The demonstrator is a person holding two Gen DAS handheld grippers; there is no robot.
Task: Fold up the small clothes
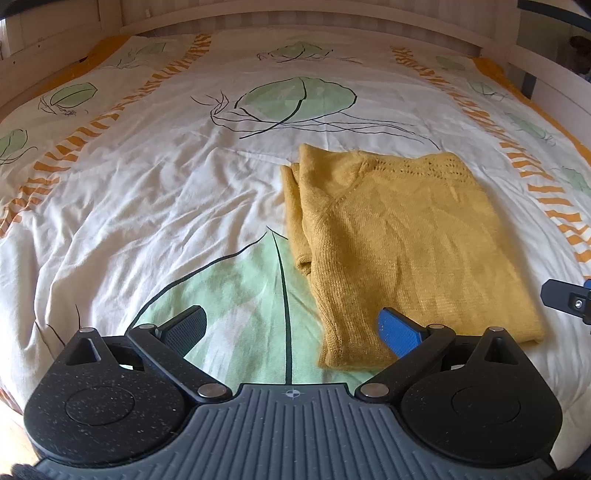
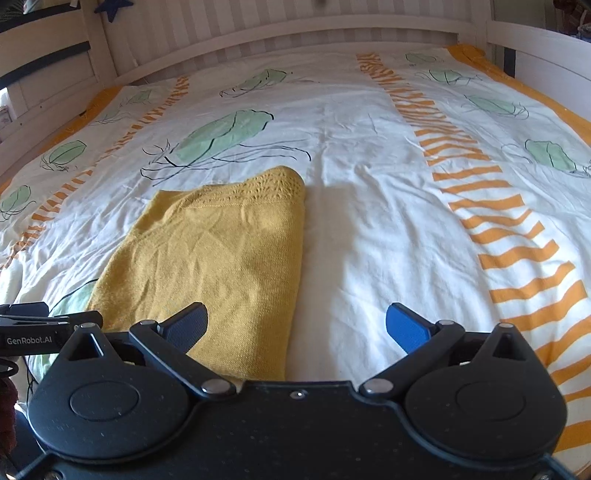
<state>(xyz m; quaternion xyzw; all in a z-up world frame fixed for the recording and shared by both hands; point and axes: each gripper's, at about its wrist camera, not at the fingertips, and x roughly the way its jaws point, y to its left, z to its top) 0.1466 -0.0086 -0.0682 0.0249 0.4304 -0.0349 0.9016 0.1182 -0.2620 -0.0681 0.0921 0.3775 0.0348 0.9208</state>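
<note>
Hidden or cut off: in the left wrist view the near right corner of the mustard-yellow knitted sweater [image 1: 399, 240] sits behind the blue finger pad and its linkage. In the right wrist view the sweater's near edge [image 2: 218, 258] runs under the gripper body and cannot be traced. How many layers the fold has cannot be told; a sleeve edge shows along its left side in the left view. Only a dark bracket of the other tool enters each frame at the edge.

Left gripper [image 1: 291, 328]: fingers spread wide, holding nothing. Black ribbed pad over the green leaf print, blue pad over the sweater's near left part; whether that pad touches the knit cannot be told. Tool level, pointing toward the headboard [image 1: 295, 22].

Sweater: folded into a rough rectangle, flat on the white duvet cover with green leaves and orange stripes [image 1: 147, 206], openwork band at the far end.

Right gripper [image 2: 297, 326]: fingers equally wide apart, empty. Black pad over the sweater's near right portion, blue pad over bare white cover; the sweater's right edge runs between them. Tool level, aimed at the slatted headboard.
</note>
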